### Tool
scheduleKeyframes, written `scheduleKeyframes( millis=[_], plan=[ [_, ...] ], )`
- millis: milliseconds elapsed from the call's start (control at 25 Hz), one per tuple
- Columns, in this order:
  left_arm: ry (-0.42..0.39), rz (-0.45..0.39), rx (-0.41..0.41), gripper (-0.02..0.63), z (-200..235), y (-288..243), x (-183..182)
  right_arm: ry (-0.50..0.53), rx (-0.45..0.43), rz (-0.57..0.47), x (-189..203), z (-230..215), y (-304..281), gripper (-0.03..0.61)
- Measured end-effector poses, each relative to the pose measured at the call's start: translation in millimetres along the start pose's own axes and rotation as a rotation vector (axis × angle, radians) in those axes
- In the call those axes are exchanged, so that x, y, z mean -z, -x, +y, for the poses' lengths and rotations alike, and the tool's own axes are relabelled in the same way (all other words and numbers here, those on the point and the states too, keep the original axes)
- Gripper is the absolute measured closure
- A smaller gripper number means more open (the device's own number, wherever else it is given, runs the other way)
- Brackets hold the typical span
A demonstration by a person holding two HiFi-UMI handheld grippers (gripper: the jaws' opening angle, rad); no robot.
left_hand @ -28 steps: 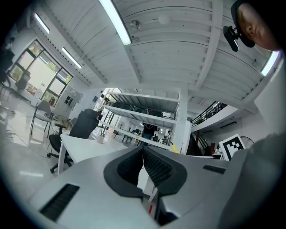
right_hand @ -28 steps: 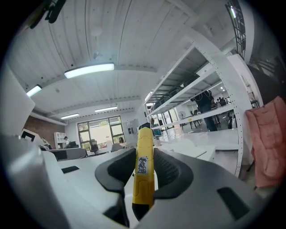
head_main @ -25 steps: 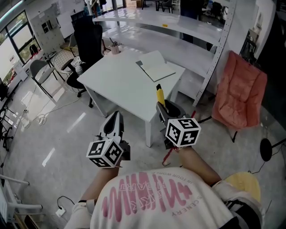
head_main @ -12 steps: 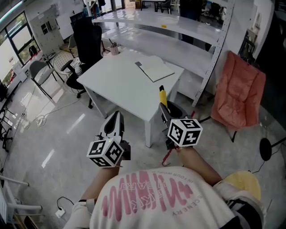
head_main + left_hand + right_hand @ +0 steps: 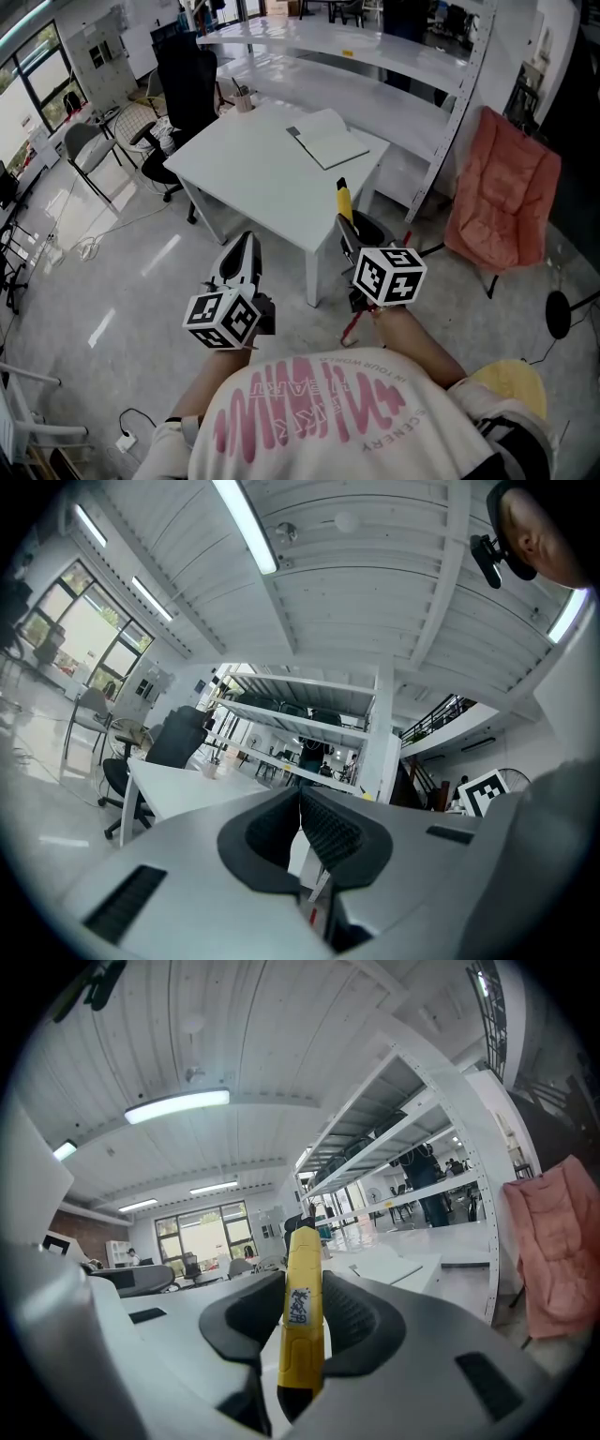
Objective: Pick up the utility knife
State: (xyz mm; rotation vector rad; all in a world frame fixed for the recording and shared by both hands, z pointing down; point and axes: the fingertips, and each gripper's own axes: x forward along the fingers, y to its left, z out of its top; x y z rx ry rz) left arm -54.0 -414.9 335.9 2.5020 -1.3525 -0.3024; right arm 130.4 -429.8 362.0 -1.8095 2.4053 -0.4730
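since the earlier frame the right hand-held gripper (image 5: 347,228) has drifted a touch to the right and toward the person in the head view, carrying the utility knife (image 5: 343,198) with it. the left hand-held gripper (image 5: 245,246) sits where it was.

the task's thing is already off the table (image 5: 246,178). the right gripper view shows the yellow utility knife (image 5: 302,1316) clamped between the two dark pads (image 5: 352,1321), its labelled body sticking out well past them, with the right hand-held gripper (image 5: 302,1290) closed on its narrow sides. in the head view it hangs in the air just off the table's near corner, above the floor (image 5: 141,272). the left hand-held gripper (image 5: 300,805) has its jaws closed together on nothing.

the main risk, as i judge it, is the knife pivoting or sliding in the pads. the body is slim and smooth, and much of its length stands free of the grip, so a quick swing or wrist roll could lever it loose and drop it to the floor. the table corner is close ahead, and a forward move could knock the protruding end against the edge and twist it out. i cannot tell whether the blade is extended. if it is, a slip matters more.
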Motion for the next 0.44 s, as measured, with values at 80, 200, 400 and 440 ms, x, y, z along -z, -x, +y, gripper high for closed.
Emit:
scheduleKeyframes(
  millis=[80, 200, 400, 440],
  plan=[
    [0.001, 0.002, -0.001, 0.589, 0.2, 2.2, 1.1, 0.000, -0.001, 0.005, 2.7, 1.6, 1.1, 0.439],
    [0.002, 0.003, -0.001, 0.589, 1.5, 4.1, 2.0, -0.003, 0.000, 0.010, 5.9, 2.9, 0.9, 0.439],
    [0.005, 0.001, -0.008, 0.589, 4.7, 0.4, 2.2, -0.002, -0.002, 0.013, 5.2, 0.7, -4.5, 0.439],
    [0.006, 0.001, -0.010, 0.589, 5.0, -0.6, 2.5, -0.001, -0.002, 0.014, 5.2, -0.1, -5.4, 0.439]
  ],
)
